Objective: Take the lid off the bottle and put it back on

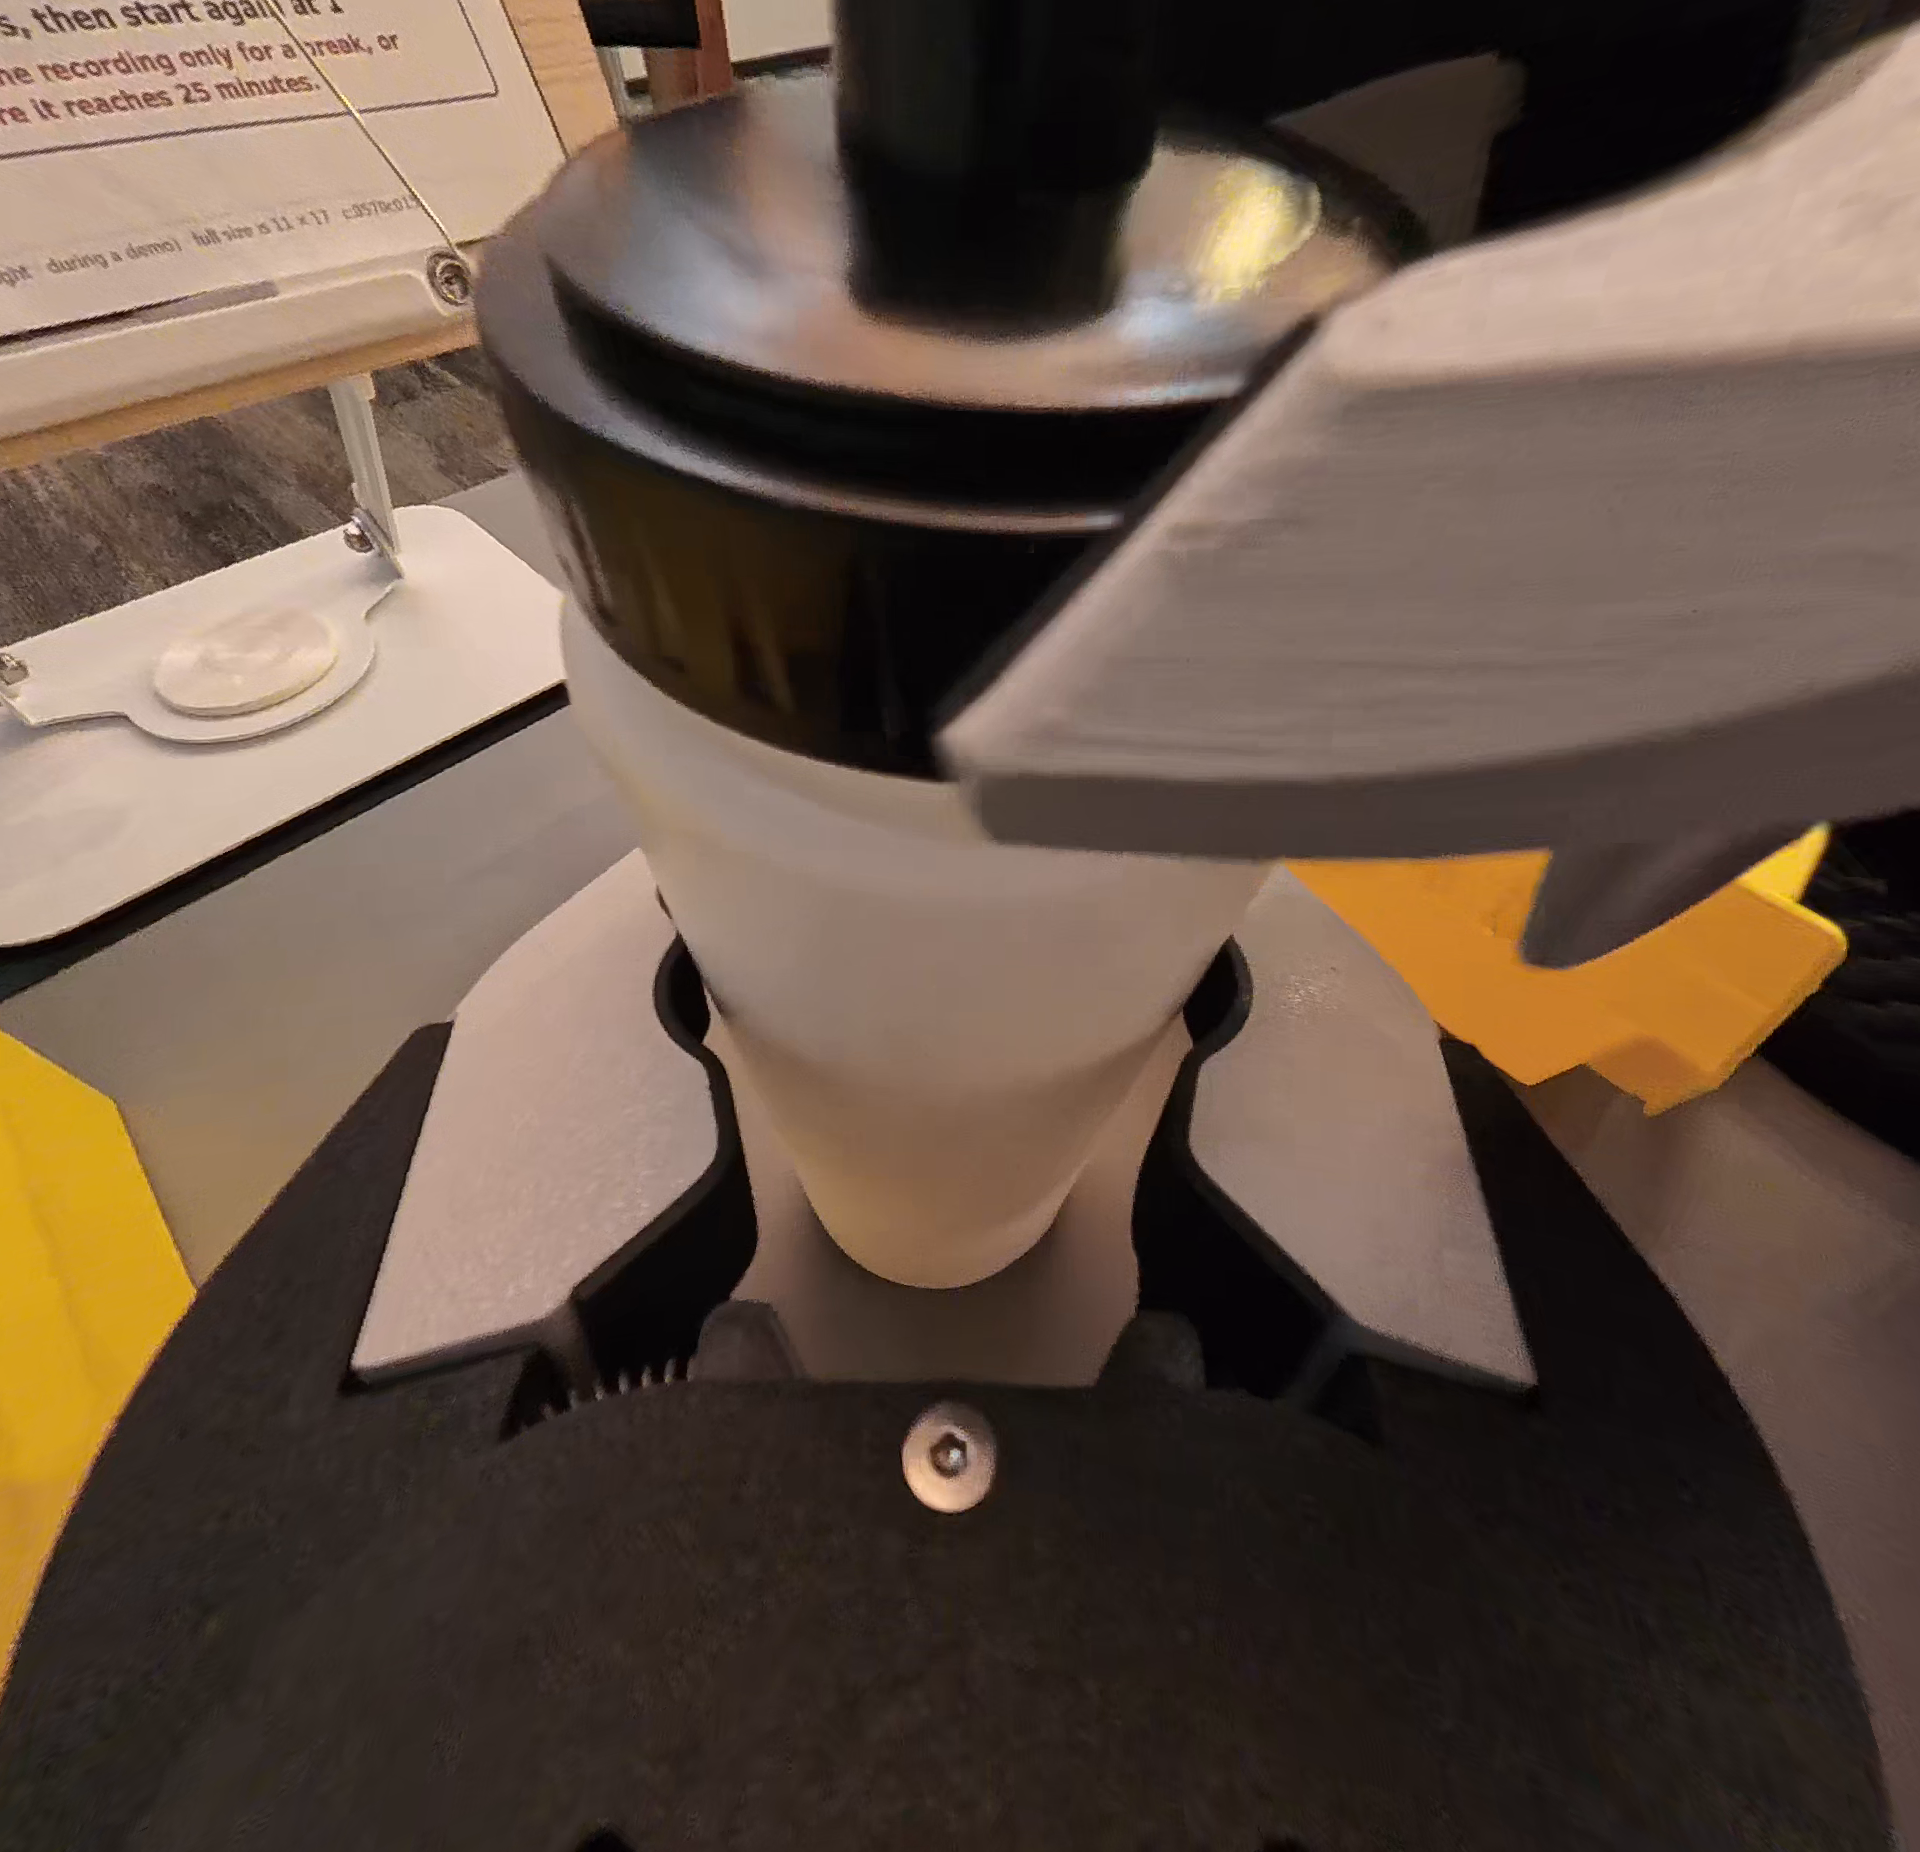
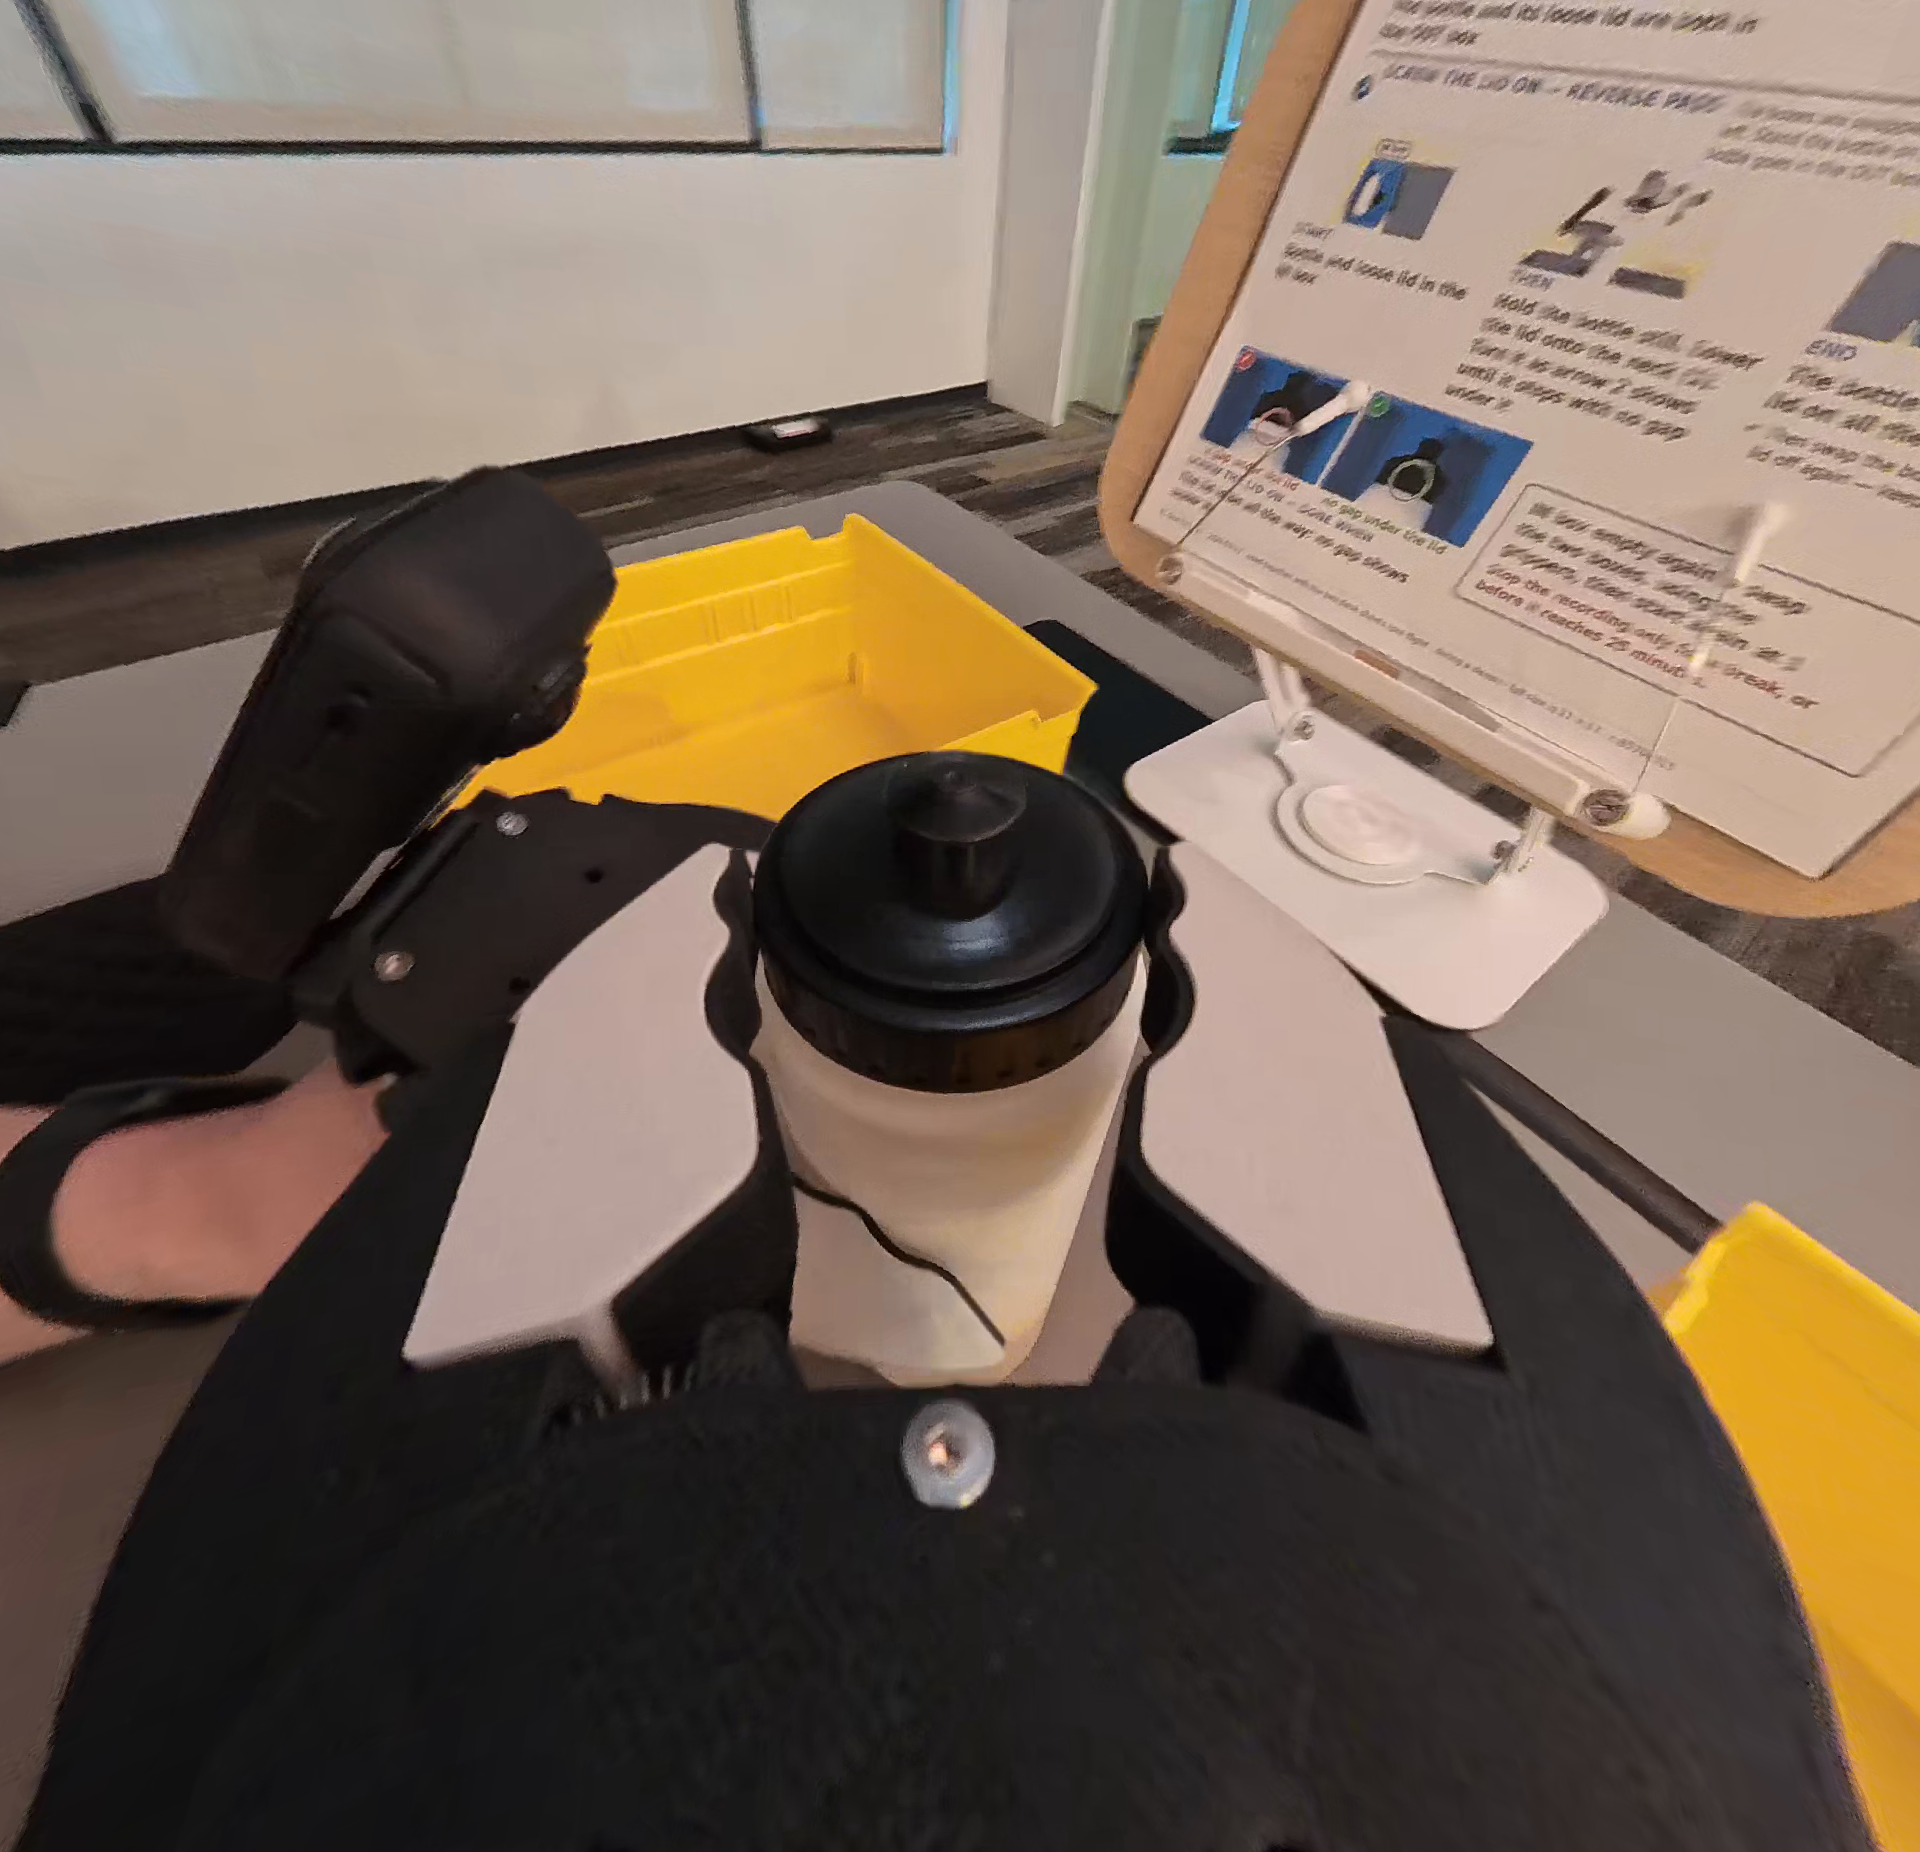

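Bottle held, lid seated.
Left gripper (image 1: 951, 1013) clamps white bottle (image 1: 935, 1023); right gripper (image 2: 951, 929) closes around black lid (image 2: 945, 929).

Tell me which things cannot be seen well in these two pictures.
- Left wrist view: the right side of the lid is hidden by a finger of the right gripper.
- Right wrist view: the bottle base is hidden behind the gripper's body.
- Both views: whether the lid is fully screwed down; blur hides the seam.
- Right wrist view: the near yellow bin is cut by the edge.
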{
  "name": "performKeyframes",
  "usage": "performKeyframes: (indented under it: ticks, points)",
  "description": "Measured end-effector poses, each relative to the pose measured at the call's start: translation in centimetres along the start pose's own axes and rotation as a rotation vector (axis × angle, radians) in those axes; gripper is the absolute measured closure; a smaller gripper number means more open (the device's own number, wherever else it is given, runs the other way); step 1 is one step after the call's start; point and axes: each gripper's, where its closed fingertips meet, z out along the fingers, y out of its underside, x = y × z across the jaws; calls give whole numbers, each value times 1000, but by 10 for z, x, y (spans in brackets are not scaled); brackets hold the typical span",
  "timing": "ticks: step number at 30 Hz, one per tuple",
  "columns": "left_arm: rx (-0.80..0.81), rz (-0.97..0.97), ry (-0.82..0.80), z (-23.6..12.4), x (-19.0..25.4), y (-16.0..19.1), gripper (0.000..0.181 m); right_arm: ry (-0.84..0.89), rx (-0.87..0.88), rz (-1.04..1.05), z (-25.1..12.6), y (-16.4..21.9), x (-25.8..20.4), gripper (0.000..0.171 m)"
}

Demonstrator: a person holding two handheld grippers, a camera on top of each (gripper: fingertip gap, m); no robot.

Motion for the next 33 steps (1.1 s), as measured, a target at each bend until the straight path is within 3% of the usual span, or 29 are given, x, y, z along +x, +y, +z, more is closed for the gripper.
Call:
performKeyframes:
  ticks: [4, 10, 13, 22, 29, 33]
  points:
    - [5, -27, 104, 1, 10, -1, 89, -253, 30, 90, -11, -8, -3, 89]
    - [-19, 44, 152, 2, 21, 1, 89, -403, -27, 15, -16, 6, -8, 91]
    - [-17, 54, 132, 2, 19, 0, 89, -354, 6, -57, -11, 4, -9, 96]
    - [-54, 24, -19, -1, -3, 3, 89, -18, 45, 53, 4, 1, 0, 96]
    - [-62, 28, 89, -1, 4, 3, 89, -354, 33, 37, -15, -5, -7, 90]
    - [-76, 59, 103, 0, 8, 4, 89, -382, 19, -15, -13, 2, -6, 93]
